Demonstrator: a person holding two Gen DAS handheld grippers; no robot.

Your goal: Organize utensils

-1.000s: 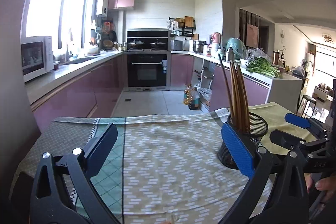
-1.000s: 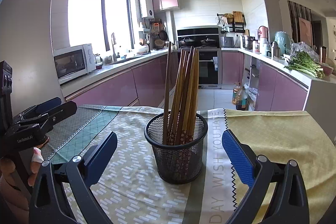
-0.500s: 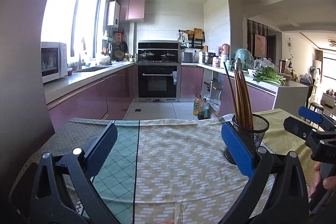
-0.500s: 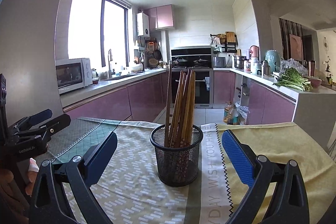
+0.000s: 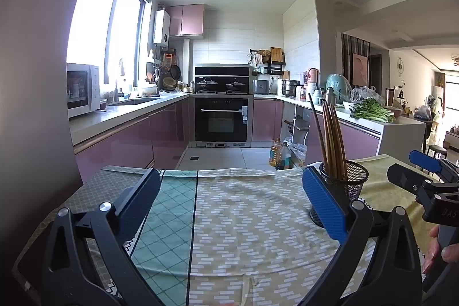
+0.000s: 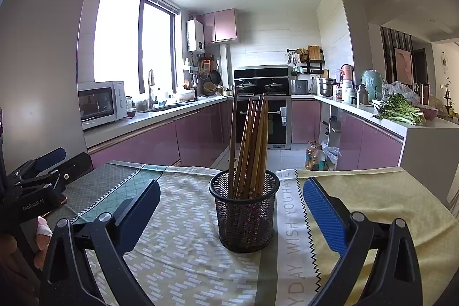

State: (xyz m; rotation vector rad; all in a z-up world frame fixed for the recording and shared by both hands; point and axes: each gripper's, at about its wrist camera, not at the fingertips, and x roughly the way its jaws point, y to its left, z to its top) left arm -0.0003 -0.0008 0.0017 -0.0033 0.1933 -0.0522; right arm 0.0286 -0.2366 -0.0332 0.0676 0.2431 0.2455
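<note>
Fig.: table w/ patterned cloths; landmark = mesh cup. Chopsticks stand bundled in the cup, leaning slightly. Right gripper faces the cup, jaws wide, empty, not touching it. Left gripper hangs left of the cup, jaws wide, empty, over bare cloth. Change vs. 1 s ago: both cameras have tilted up and drawn back; the cup sits smaller and farther off in each view. No loose utensils visible near the cup. Reading: chopsticks all in, grippers retreating; task prob. complete or nearly so.
</note>
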